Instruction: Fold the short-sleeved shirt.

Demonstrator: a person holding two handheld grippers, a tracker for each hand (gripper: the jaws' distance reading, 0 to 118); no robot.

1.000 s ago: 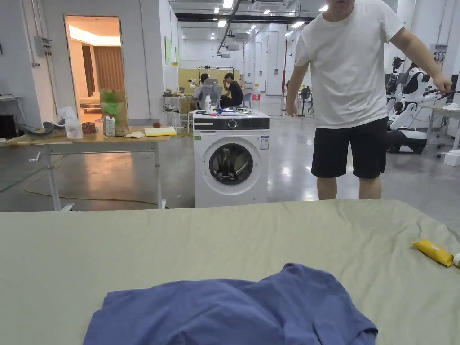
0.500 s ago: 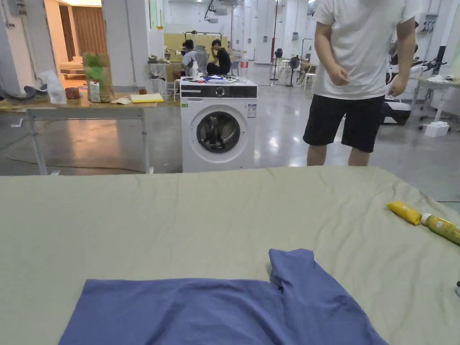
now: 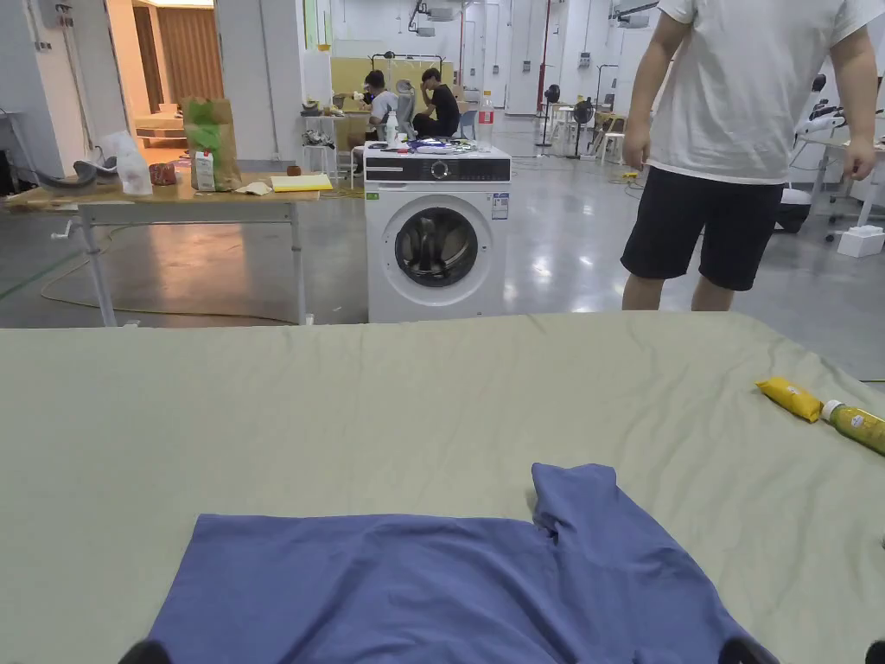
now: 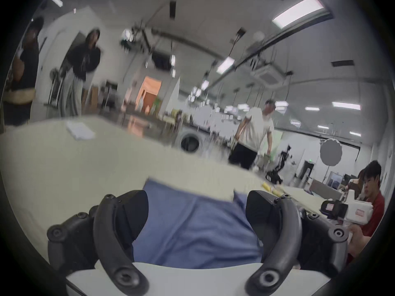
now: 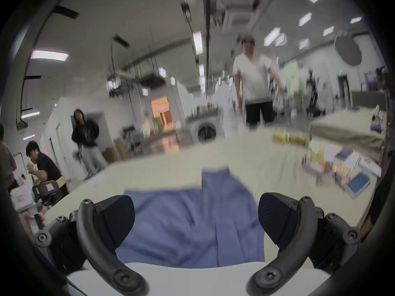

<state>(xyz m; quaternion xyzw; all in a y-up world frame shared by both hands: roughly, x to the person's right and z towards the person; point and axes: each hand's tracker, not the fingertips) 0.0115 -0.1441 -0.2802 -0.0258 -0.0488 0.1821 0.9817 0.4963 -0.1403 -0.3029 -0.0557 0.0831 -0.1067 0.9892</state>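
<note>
At the near edge of the tabletop (image 3: 259, 406), left tool (image 4: 196, 217) is spread wide, nothing between its jaws, blue shirt (image 4: 192, 226) lying flat just beyond them. Right tool (image 5: 195, 221) likewise released, jaws apart over the shirt (image 5: 192, 219). In the head view the shirt (image 3: 432, 588) sits spread at the near side, far hem straight, one sleeve (image 3: 575, 497) poking toward the far side. Olive cloth beyond and left of it is bare, lots of room. Right edge: yellow tube (image 3: 789, 399) and bottle (image 3: 856, 425), well apart from the shirt. Person in white tee (image 3: 743, 130) stands past the far edge, washing machine (image 3: 436, 233) behind.
</note>
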